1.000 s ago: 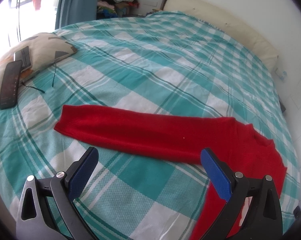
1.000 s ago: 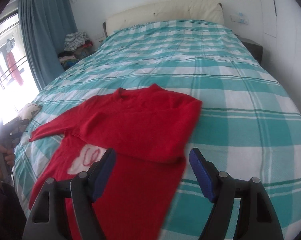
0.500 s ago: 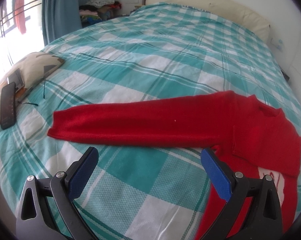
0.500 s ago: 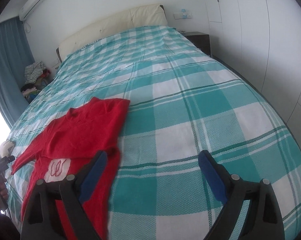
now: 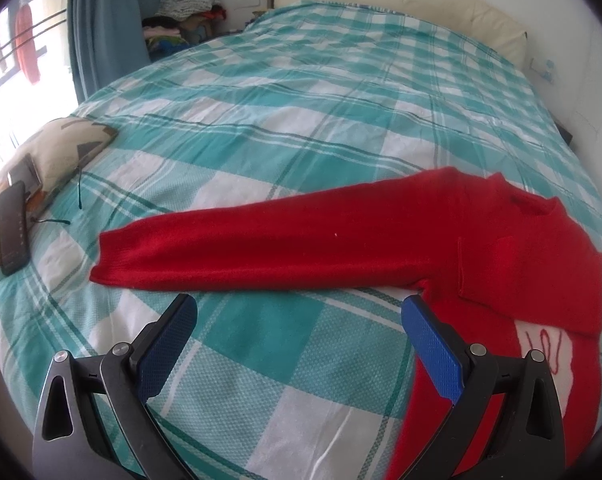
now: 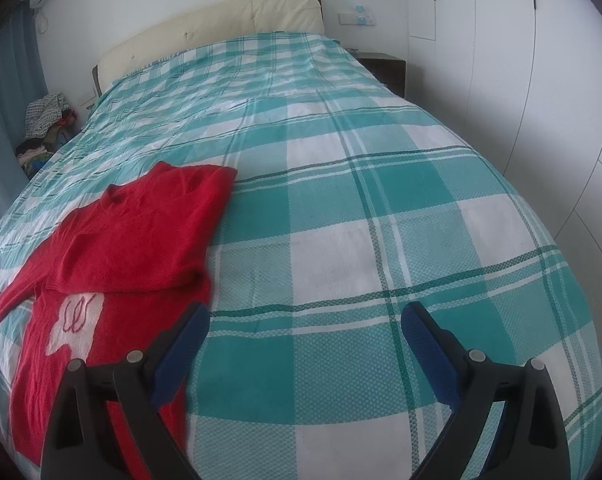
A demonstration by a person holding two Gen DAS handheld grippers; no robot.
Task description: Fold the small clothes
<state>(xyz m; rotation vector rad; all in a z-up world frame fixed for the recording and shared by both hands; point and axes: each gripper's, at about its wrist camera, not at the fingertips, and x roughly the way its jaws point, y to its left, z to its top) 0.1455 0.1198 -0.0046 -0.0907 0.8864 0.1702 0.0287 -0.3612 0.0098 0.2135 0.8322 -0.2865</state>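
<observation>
A small red sweater (image 5: 501,264) lies flat on the teal checked bedspread (image 5: 301,120). Its left sleeve (image 5: 261,248) stretches out straight to the left. Its right side is folded in over the chest, partly covering a white patch (image 5: 549,344). My left gripper (image 5: 299,320) is open and empty, hovering just in front of the sleeve. In the right wrist view the sweater (image 6: 133,240) lies at the left. My right gripper (image 6: 305,320) is open and empty over bare bedspread (image 6: 361,200), to the right of the sweater.
A patterned cushion (image 5: 61,152) with a phone (image 5: 13,236) and another device on it lies at the bed's left edge. A pile of clothes (image 5: 185,12) stands by the curtain. A headboard (image 6: 221,28), nightstand (image 6: 385,68) and wardrobe (image 6: 541,80) border the bed.
My right gripper has let go of the folded-in side and swung right, off the sweater, over bare bedspread. My left view has turned to the right, bringing more of the sweater body into view.
</observation>
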